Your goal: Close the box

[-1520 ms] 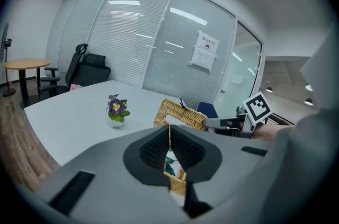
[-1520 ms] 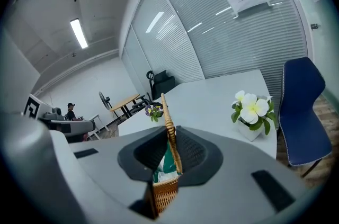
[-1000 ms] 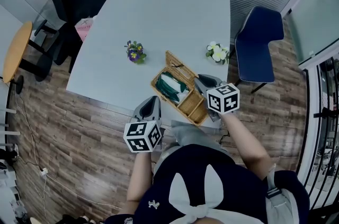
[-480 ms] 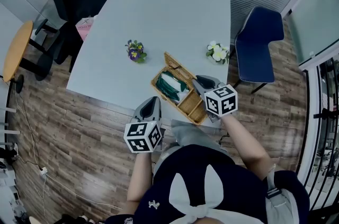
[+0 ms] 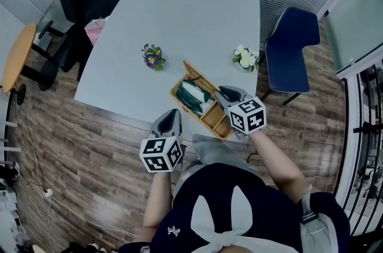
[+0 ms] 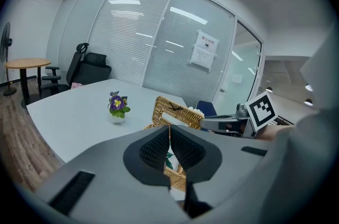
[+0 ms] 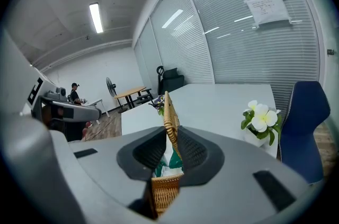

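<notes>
Box (image 5: 210, 120) sits at your near table (image 5: 191, 12) edge, not closed yet, wicker lid (image 5: 195, 71) raised and tilted over the far side. Left gripper (image 6: 169, 138) is at the box's near-left corner, jaws pressed almost together on a thin wicker edge of the box. Right gripper (image 7: 168, 139) is at the right end, jaws pinching the lid's edge, which stands upright between the pads. Green stuff (image 5: 191, 96) lies in the left compartment. Past the box: purple flowers (image 5: 154, 58) on your left, white flowers (image 5: 245, 58) on your right, both well apart from it. Blue chair (image 5: 290, 48) stands beyond the table's right side.
</notes>
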`<state>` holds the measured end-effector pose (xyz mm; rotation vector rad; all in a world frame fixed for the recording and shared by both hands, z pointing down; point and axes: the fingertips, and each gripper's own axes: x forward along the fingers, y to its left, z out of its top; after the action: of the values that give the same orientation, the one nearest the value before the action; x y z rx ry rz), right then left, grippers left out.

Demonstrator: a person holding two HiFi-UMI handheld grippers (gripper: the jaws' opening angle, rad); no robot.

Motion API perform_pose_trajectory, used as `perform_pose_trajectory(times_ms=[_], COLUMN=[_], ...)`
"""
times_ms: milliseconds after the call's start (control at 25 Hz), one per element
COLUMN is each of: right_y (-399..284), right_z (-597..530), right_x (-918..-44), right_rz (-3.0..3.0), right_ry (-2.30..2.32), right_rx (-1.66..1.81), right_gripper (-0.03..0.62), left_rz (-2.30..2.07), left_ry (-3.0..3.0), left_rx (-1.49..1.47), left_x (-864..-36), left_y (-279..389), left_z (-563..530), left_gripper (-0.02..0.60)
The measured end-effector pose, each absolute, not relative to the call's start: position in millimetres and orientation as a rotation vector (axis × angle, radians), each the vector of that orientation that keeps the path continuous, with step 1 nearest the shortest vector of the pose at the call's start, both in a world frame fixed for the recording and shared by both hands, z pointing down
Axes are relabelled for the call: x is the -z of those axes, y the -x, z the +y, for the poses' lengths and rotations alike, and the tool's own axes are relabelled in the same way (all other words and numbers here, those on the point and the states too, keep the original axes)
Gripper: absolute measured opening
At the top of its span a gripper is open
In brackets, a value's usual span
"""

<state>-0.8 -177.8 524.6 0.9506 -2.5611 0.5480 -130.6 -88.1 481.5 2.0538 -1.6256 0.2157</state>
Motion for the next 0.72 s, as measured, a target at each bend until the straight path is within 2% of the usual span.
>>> perform_pose_trajectory(times_ms=[720], right_y=[15], right_z=[-159], right_x=[-530], right_rz=[-2.539], right_ry=[-0.912], right_rx=[-0.387], right_gripper=[0.080], left_rz=[-1.633], left_ry=[-2.045], left_rx=[-0.219], left_x=[-484], left_y=[137], left_z=[-75], left_gripper=[0.026])
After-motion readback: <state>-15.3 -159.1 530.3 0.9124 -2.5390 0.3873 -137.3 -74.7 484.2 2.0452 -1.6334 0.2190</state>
